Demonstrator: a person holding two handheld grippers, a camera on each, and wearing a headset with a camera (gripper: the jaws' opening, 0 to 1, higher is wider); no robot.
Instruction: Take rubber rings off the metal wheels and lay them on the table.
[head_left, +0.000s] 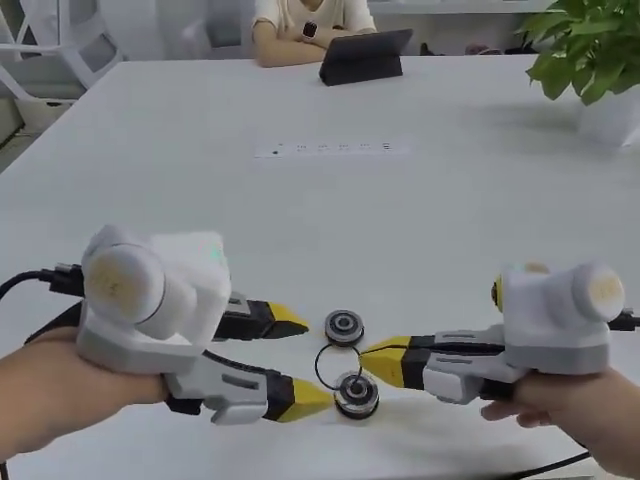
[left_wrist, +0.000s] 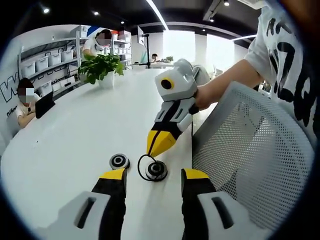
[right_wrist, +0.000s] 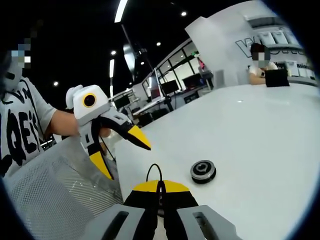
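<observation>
My right gripper (head_left: 372, 358) is pinched shut on the ring (head_left: 318, 366), which loops from its tips down to the near wheel (head_left: 356, 394). My left gripper (head_left: 310, 360) is spread, with one tip just beside that wheel.

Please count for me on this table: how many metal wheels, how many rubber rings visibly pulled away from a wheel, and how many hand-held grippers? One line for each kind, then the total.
Metal wheels: 2, the far wheel and the near wheel
Pulled-away rubber ring: 1, pinched by the right hand-held gripper
Hand-held grippers: 2, counting the left hand-held gripper
Total: 5
</observation>
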